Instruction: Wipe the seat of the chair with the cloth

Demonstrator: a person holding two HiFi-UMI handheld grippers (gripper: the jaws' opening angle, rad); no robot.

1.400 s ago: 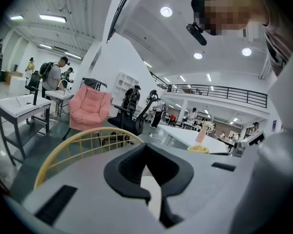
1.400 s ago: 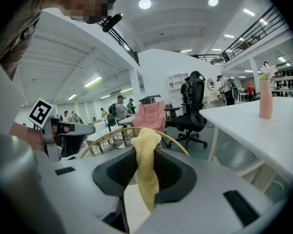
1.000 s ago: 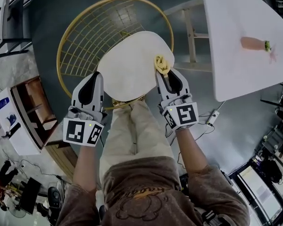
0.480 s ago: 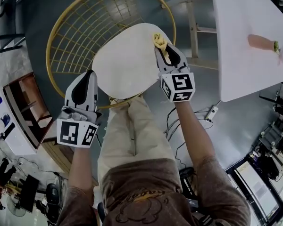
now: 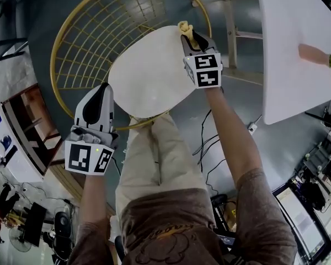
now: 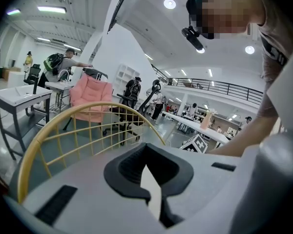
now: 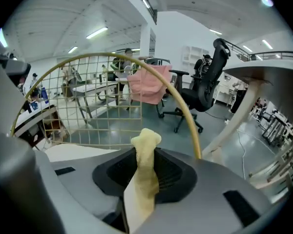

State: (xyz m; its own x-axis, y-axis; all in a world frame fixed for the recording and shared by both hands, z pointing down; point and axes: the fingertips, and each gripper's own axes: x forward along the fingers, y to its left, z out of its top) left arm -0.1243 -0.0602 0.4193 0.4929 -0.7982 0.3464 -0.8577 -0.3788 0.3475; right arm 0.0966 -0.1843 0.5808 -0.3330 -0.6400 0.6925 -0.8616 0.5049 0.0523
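Yellow cloth [image 5: 185, 29] is sitting pinched in the right claw [image 5: 192, 37], whose jaws are clamping it, at the far right rim of the white seat [image 5: 146, 73], just beside the wire back [image 5: 88, 43]. Left claw [image 5: 101, 91] is hovering at the seat's near left edge, narrow and carrying nothing. Wiping is looking under way. The next stroke is calling for dragging the cloth across the seat toward the near left, pressed flat.

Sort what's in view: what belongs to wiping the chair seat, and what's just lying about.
In the job: yellow cloth, clamped in the right gripper; chair seat.
Lying about: white table; pink object on it; floor cables; left gripper, empty.
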